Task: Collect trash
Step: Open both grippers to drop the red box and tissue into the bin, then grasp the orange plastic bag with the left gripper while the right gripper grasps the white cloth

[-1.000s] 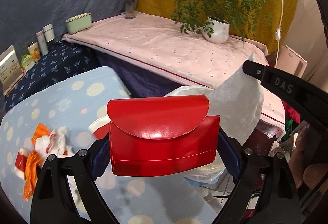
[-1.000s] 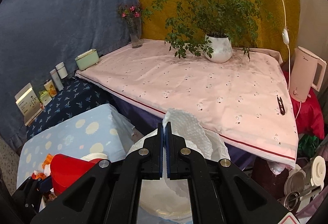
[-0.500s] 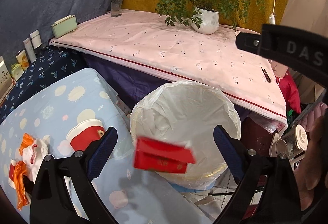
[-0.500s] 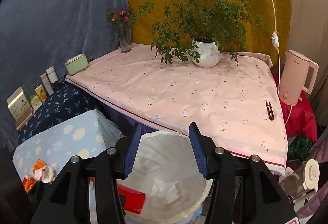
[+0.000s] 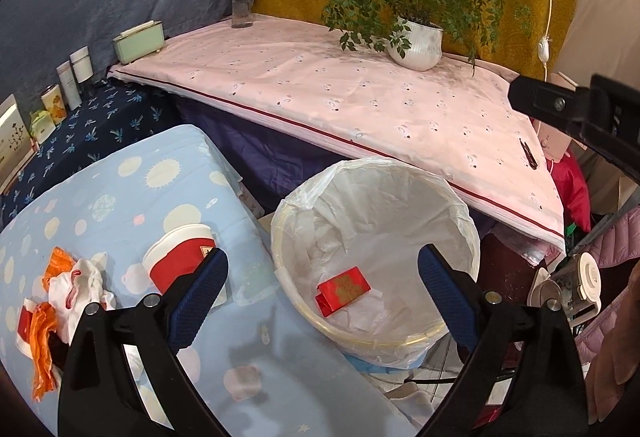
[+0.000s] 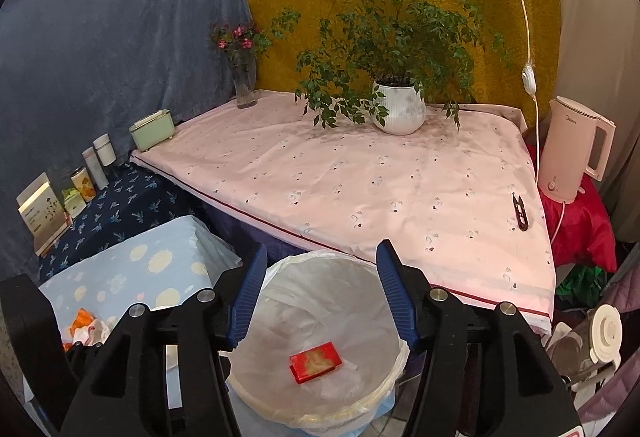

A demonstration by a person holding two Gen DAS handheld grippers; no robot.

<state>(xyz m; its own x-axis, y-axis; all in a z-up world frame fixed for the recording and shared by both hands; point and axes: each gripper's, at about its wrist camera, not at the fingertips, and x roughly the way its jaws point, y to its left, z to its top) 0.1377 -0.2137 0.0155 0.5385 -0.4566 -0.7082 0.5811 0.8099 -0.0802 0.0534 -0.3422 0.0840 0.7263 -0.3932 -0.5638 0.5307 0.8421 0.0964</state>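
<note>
A low table under a light blue spotted cloth (image 5: pixel 132 197) stands beside a bin (image 5: pixel 376 337) lined with a white bag. Behind them a pink cloth (image 5: pixel 340 97) covers a higher table, and blue and mustard fabrics hang as walls. On the pink cloth stand one potted plant (image 6: pixel 398 113), one vase of flowers (image 6: pixel 245 87), one green box (image 6: pixel 154 129) and one small black clip (image 6: pixel 521 212); a pink kettle (image 6: pixel 572 153) stands beside it.

One red box (image 5: pixel 343 290), flat with a gold print on its face, lies in the bin on crumpled white paper. On the blue cloth lie one red paper cup (image 5: pixel 180 261) on its side and a heap of orange and white wrappers (image 5: pixel 64 289).

The left gripper (image 5: pixel 322 295) is spread wide and empty above the bin's rim. The right gripper (image 6: pixel 321 291) is also spread and empty, over the bin.
</note>
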